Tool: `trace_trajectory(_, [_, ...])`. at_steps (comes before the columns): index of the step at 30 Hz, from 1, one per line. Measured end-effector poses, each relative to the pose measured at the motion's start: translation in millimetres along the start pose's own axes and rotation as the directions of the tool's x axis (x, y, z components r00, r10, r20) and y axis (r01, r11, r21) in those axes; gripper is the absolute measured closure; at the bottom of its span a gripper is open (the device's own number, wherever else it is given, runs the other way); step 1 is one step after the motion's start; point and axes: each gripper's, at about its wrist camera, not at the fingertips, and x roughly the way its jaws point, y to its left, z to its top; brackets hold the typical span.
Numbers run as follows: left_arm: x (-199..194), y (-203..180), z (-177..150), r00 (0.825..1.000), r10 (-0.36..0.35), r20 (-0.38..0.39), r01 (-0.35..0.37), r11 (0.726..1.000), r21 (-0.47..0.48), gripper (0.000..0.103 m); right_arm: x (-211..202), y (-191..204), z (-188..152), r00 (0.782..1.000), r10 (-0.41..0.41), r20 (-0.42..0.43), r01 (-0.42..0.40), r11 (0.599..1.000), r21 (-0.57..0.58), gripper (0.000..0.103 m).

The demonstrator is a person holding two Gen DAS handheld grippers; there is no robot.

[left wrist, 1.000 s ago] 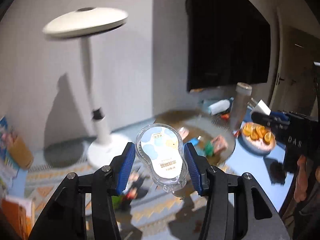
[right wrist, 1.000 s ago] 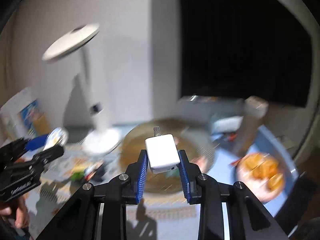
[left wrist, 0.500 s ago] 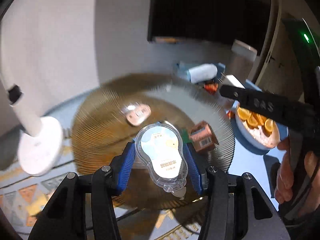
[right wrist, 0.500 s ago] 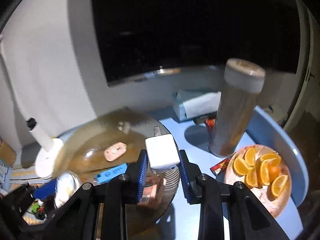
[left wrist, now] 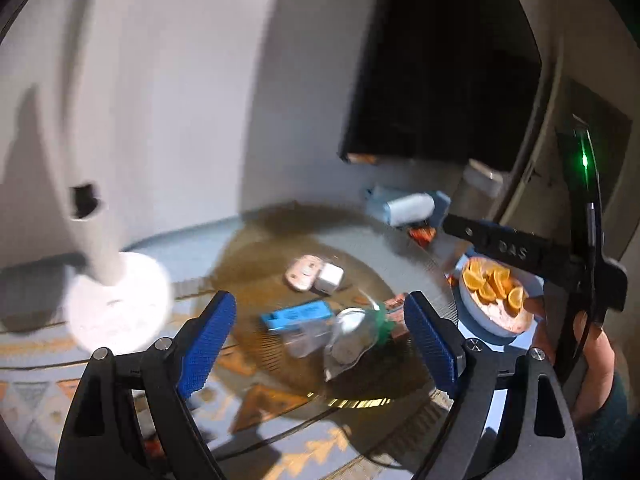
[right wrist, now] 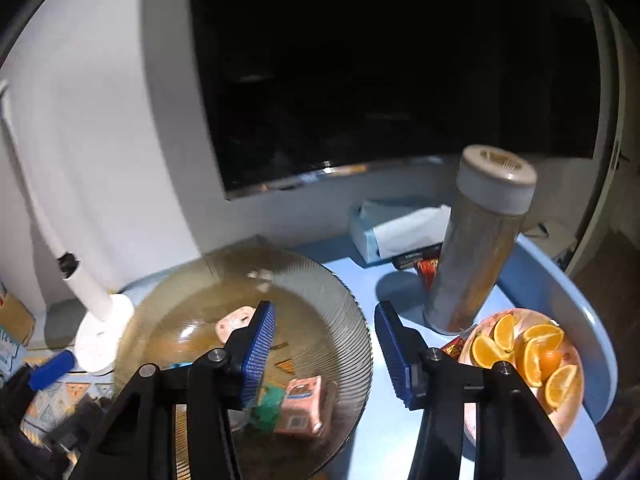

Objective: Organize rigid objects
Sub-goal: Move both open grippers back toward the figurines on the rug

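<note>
A ribbed amber glass bowl (left wrist: 416,264) (right wrist: 352,312) holds several small items. My left gripper (left wrist: 320,340) is open and empty above its near side. The clear round case (left wrist: 352,340) lies blurred in the bowl between my fingers. The white charger cube (left wrist: 330,278) rests beside a pink case (left wrist: 302,272), with a blue box (left wrist: 298,316) in front. My right gripper (right wrist: 324,352) is open and empty over the bowl's right rim. Below it lie a pink carton (right wrist: 304,404) and a green item (right wrist: 266,404).
A plate of orange wedges (right wrist: 532,352) (left wrist: 494,286) sits right of the bowl. A tall lidded cylinder (right wrist: 480,248) and a tissue box (right wrist: 384,228) stand behind. A white lamp base (left wrist: 116,304) (right wrist: 100,332) is left. A dark screen hangs on the wall.
Both grippers opened. The clear round case dropped from my left gripper into the bowl. The white charger cube left my right gripper and now lies in the bowl.
</note>
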Motion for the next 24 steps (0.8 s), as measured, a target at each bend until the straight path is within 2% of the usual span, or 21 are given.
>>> trace_trajectory(3, [-38.0, 17.9, 1.5, 0.998, 0.032, 0.046, -0.03, 0.999, -0.029, 0.018, -25.3, 14.4, -2.6, 0.999, 0.038, 0.016, -0.038, 0.999, -0.002, 0.042])
trace_trajectory(7, [-98.3, 36.0, 4.9, 0.987, 0.089, 0.135, -0.082, 0.995, -0.058, 0.018, -63.6, 39.9, -4.5, 0.995, 0.089, 0.044, -0.088, 0.995, -0.037, 0.041])
trace_trajectory(9, [-134.7, 44.8, 4.2, 0.977, 0.112, 0.184, -0.1, 0.992, -0.078, 0.017, -87.0, 58.5, -5.3, 0.989, 0.129, 0.065, -0.125, 0.99, -0.07, 0.038])
trace_trajectory(11, [-163.7, 54.1, 1.8, 0.967, 0.131, 0.219, -0.109, 0.988, -0.107, 0.015, -107.7, 80.1, -6.9, 0.983, 0.162, 0.082, -0.153, 0.982, -0.111, 0.03])
trace_trajectory(12, [-175.6, 59.0, -0.8, 0.962, 0.142, 0.233, -0.115, 0.986, -0.124, 0.012, -115.8, 89.2, -8.5, 0.981, 0.171, 0.09, -0.159, 0.978, -0.132, 0.022])
trace_trajectory(13, [-183.2, 63.1, -2.7, 0.958, 0.157, 0.242, -0.126, 0.983, -0.137, 0.004, -126.6, 101.9, -11.9, 0.978, 0.181, 0.101, -0.164, 0.973, -0.161, 0.018])
trace_trajectory(15, [-202.7, 73.8, -10.3, 0.932, 0.249, 0.264, -0.204, 0.961, -0.186, 0.001, -141.2, 122.9, -19.7, 0.974, 0.2, 0.107, -0.175, 0.962, -0.208, 0.018])
trace_trajectory(17, [-215.8, 86.4, -22.9, 0.912, 0.317, 0.261, -0.262, 0.938, -0.226, 0.001, -150.7, 141.7, -30.0, 0.968, 0.235, 0.087, -0.209, 0.948, -0.238, 0.018])
trace_trajectory(20, [-221.9, 105.4, -44.6, 0.912, 0.343, 0.224, -0.284, 0.923, -0.258, 0.001, -155.2, 165.8, -51.8, 0.949, 0.313, 0.033, -0.295, 0.921, -0.255, 0.017])
trace_trajectory(24, [-209.9, 123.8, -78.7, 0.907, 0.4, 0.135, -0.357, 0.897, -0.259, 0.001, -135.2, 188.7, -90.4, 0.952, 0.304, -0.032, -0.3, 0.909, -0.29, 0.017])
